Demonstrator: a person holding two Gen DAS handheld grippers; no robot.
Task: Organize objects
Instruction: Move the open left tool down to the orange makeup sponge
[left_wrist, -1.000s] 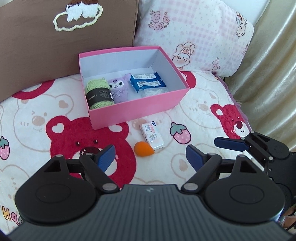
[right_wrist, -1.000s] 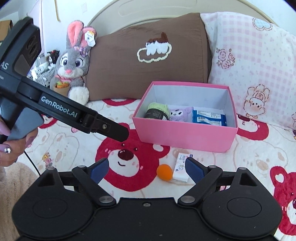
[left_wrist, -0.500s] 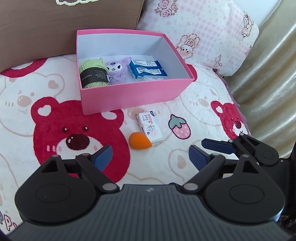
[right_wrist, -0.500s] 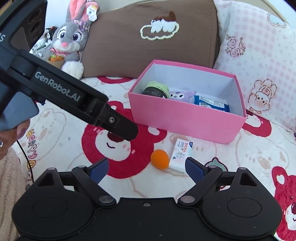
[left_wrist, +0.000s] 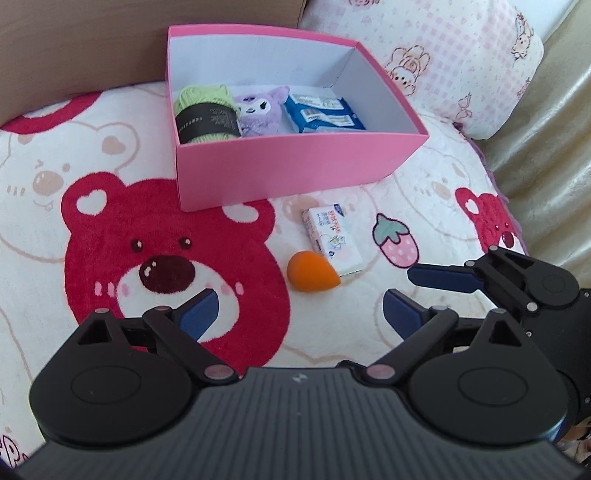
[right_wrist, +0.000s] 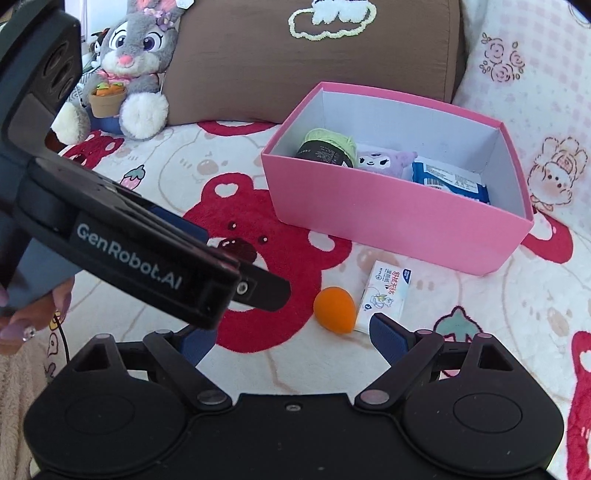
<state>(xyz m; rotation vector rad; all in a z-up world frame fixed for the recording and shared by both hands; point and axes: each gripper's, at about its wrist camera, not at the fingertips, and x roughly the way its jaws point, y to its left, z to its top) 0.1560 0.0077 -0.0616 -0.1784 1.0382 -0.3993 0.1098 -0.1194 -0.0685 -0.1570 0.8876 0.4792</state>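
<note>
A pink box (left_wrist: 295, 170) (right_wrist: 391, 221) sits on the bear-print blanket and holds green yarn (left_wrist: 205, 112), a purple plush (left_wrist: 260, 110) and blue wipe packs (left_wrist: 321, 114). An orange egg-shaped sponge (left_wrist: 310, 277) (right_wrist: 334, 310) and a small white tissue pack (left_wrist: 332, 240) (right_wrist: 386, 295) lie side by side in front of the box. My left gripper (left_wrist: 299, 314) is open and empty, just short of the sponge. My right gripper (right_wrist: 295, 338) is open and empty, close behind the sponge and tissue pack.
A brown pillow (right_wrist: 295, 59) and a pink checked pillow (left_wrist: 443, 48) stand behind the box. A grey rabbit plush (right_wrist: 133, 62) sits at the back left. The left gripper's body (right_wrist: 129, 251) crosses the right wrist view. A beige curtain (left_wrist: 546, 129) hangs at the right.
Both grippers have moved forward and down toward the sponge and tissue pack, which now appear larger and nearer. Both stay open and empty.
</note>
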